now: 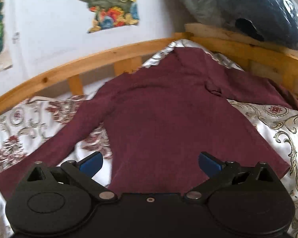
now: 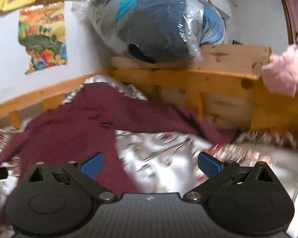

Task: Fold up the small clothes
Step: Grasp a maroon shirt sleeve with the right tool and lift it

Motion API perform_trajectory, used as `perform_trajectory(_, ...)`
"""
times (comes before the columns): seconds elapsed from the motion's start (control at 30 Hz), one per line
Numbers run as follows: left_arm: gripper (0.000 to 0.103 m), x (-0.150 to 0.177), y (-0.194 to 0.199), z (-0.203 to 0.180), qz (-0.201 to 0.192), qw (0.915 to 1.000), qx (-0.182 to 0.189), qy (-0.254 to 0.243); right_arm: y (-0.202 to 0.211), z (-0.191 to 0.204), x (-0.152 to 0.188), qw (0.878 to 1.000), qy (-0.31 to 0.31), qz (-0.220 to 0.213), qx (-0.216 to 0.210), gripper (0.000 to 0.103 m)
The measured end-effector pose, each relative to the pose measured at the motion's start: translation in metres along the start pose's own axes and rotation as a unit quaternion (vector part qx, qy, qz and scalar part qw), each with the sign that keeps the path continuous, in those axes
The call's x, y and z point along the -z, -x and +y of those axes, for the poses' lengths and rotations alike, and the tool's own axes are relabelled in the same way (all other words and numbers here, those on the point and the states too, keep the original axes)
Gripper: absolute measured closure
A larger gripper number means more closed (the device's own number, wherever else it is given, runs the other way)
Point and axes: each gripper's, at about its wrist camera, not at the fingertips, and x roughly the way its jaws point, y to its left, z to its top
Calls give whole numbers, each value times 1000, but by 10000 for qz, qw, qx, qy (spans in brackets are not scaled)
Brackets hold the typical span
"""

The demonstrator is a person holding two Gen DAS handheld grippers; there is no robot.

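Note:
A maroon long-sleeved top (image 1: pixel 161 115) lies spread flat on a patterned bedspread (image 1: pixel 278 123), collar toward the far wooden rail, both sleeves stretched out to the sides. My left gripper (image 1: pixel 150 163) is open and empty, hovering over the top's hem. In the right wrist view the same top (image 2: pixel 69 130) lies to the left, its right sleeve running toward the headboard. My right gripper (image 2: pixel 150 164) is open and empty above the bedspread (image 2: pixel 161 154), beside the top's right edge. This view is blurred.
A wooden bed rail (image 1: pixel 89 63) curves along the far side and a wooden headboard (image 2: pixel 208 79) stands at the right. A plastic bag of dark clothes (image 2: pixel 157 23) rests on the headboard. A pink garment (image 2: pixel 286 69) hangs at the far right. Posters hang on the wall (image 1: pixel 49 19).

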Motion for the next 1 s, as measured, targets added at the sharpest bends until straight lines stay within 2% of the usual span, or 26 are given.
perform_trajectory(0.13,1,6,-28,-15,199,9993,318,-94,-39,-21,-18,9967,569,-27,570,0)
perform_trajectory(0.3,1,19,-46,-26,-91,9970,499,-581,-99,-43,-27,9875,1068,348,1101,0)
perform_trajectory(0.43,1,17,-58,-29,-147,9934,578,-975,-133,-53,-28,9814,1282,621,1285,4)
perform_trajectory(0.63,1,18,-61,-16,-53,9924,643,-1046,-172,-58,-23,9742,1343,1014,1506,22)
perform_trajectory(0.7,1,20,-63,-8,71,9936,589,-964,-179,-60,-21,9736,1278,1112,1530,34)
perform_trajectory(0.77,1,22,-65,1,226,9950,508,-833,-183,-62,-19,9731,1251,1158,1547,76)
perform_trajectory(0.83,1,24,-67,9,378,9955,491,-712,-179,-61,-21,9739,1277,1105,1513,86)
perform_trajectory(0.87,1,24,-67,12,428,9956,484,-677,-176,-60,-24,9751,1299,1038,1471,95)
perform_trajectory(1.0,1,26,-62,19,485,9958,409,-657,-147,-45,-46,9817,1420,708,1055,98)
